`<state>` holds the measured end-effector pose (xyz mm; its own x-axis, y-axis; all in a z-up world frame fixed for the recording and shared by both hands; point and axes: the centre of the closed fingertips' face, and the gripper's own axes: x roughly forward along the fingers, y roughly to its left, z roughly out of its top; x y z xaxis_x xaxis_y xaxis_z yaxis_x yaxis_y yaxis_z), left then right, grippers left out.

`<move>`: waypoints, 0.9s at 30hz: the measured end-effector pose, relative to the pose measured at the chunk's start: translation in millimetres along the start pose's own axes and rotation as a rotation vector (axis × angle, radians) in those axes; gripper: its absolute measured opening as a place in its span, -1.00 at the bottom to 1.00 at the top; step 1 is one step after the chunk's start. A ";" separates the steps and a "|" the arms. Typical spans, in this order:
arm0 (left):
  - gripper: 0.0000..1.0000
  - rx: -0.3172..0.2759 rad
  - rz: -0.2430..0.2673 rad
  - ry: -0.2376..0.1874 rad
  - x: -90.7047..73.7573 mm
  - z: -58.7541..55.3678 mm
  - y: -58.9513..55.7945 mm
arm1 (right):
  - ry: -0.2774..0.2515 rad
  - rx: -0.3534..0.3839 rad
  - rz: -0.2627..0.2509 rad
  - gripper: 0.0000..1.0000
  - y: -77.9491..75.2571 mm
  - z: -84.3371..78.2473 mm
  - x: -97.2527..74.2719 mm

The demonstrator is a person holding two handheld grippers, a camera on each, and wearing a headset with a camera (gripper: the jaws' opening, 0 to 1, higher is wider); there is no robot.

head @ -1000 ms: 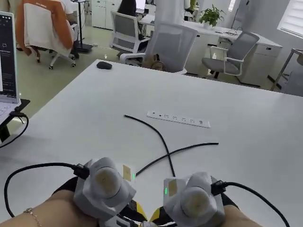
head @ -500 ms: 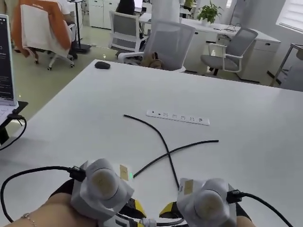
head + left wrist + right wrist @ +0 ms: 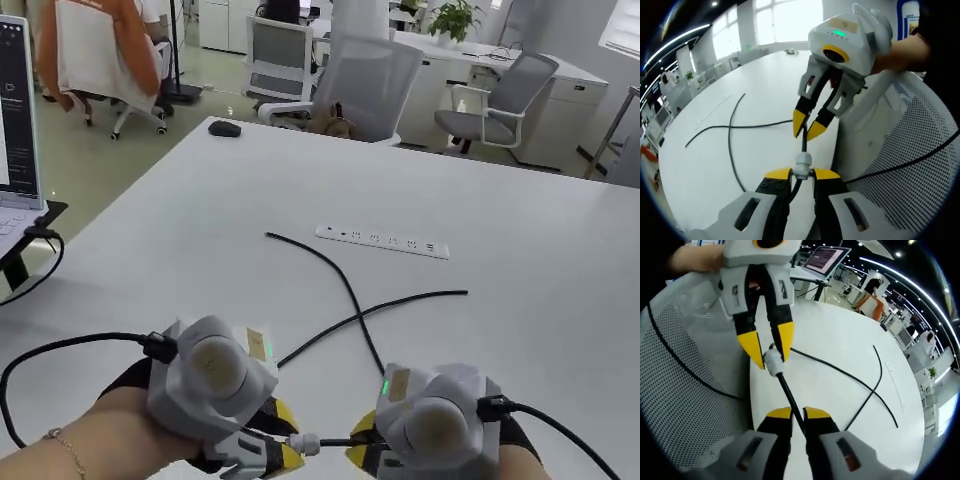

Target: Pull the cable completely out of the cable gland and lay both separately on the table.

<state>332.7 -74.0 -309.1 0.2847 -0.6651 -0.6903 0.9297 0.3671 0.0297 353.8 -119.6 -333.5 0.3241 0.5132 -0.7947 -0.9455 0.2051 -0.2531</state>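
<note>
A white cable gland (image 3: 802,165) sits between the yellow tips of my left gripper (image 3: 801,174), which is shut on it. A black cable (image 3: 789,392) runs out of the gland (image 3: 772,360) straight into my right gripper (image 3: 798,414), which is shut on it a short way along. In the head view the gland (image 3: 305,443) hangs just above the table's near edge, with the left gripper (image 3: 290,440) and right gripper (image 3: 362,446) facing each other. Two black cable runs (image 3: 345,285) lie crossed on the white table (image 3: 520,240); which one joins the held piece is hidden.
A white power strip (image 3: 382,241) lies mid-table beyond the crossed cables. A black mouse (image 3: 224,128) rests at the far left corner and a laptop (image 3: 15,120) stands off the left edge. A grey mesh chair (image 3: 900,130) is close behind the grippers.
The right gripper has drawn away to the right from the left one. A short stretch of black cable and the white gland now show between them.
</note>
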 end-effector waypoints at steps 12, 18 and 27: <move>-0.65 -0.003 0.041 0.031 0.3 -7.3 7.7 | 0.069 0.088 -0.051 -0.88 -14.9 -24.5 -4.7; -0.66 -0.005 0.052 0.032 -1.1 -8.8 9.4 | 0.130 0.142 -0.100 -0.88 -27.1 -41.4 -8.1; -0.65 -0.013 0.056 0.056 -0.8 -14.3 12.7 | 0.257 0.217 -0.203 -0.88 -46.3 -73.0 -20.8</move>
<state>341.0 -59.5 -318.5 0.3217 -0.6059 -0.7275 0.9096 0.4112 0.0597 388.5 -200.5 -345.5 0.4588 0.2247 -0.8597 -0.8254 0.4661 -0.3187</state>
